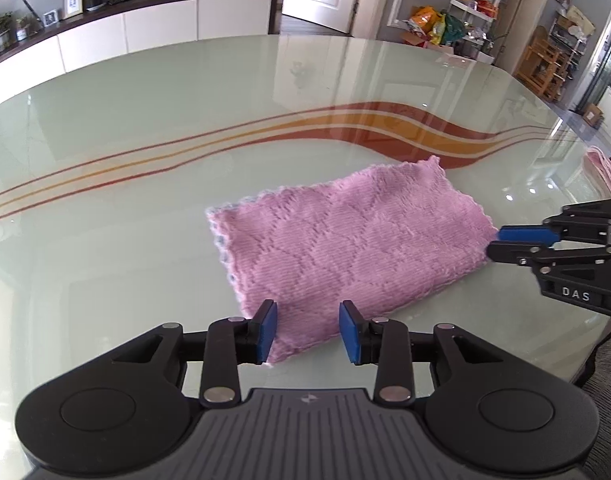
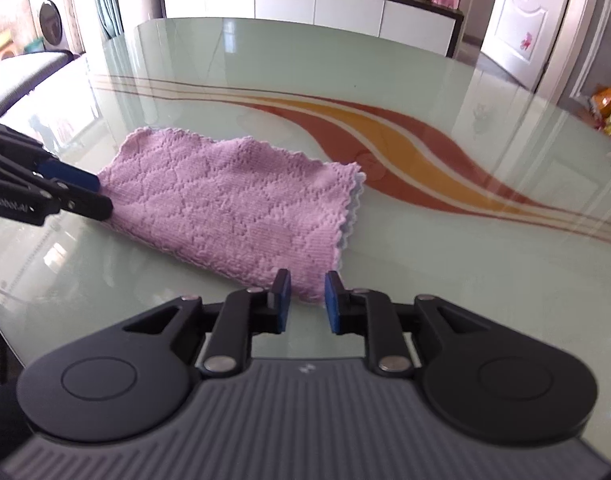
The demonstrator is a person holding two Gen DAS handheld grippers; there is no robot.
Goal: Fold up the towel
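Observation:
A pink knitted towel [image 1: 345, 240] lies flat on the glass table, folded into a rectangle. My left gripper [image 1: 308, 308] stands open over the towel's near corner, which lies in the gap between the blue pads without being pressed. From the right wrist view, that gripper [image 2: 105, 196] is at the left end of the towel [image 2: 233, 208]. My right gripper [image 2: 307, 280] is open by a narrow gap, its pads on either side of the other near corner. In the left wrist view it [image 1: 494, 242] reaches the towel's right edge.
The glass table [image 1: 145, 160] has red and orange wavy stripes beyond the towel. More folded pink cloth [image 1: 603, 172] sits at the table's right edge. A white sideboard [image 2: 313, 4] and a door stand behind the table.

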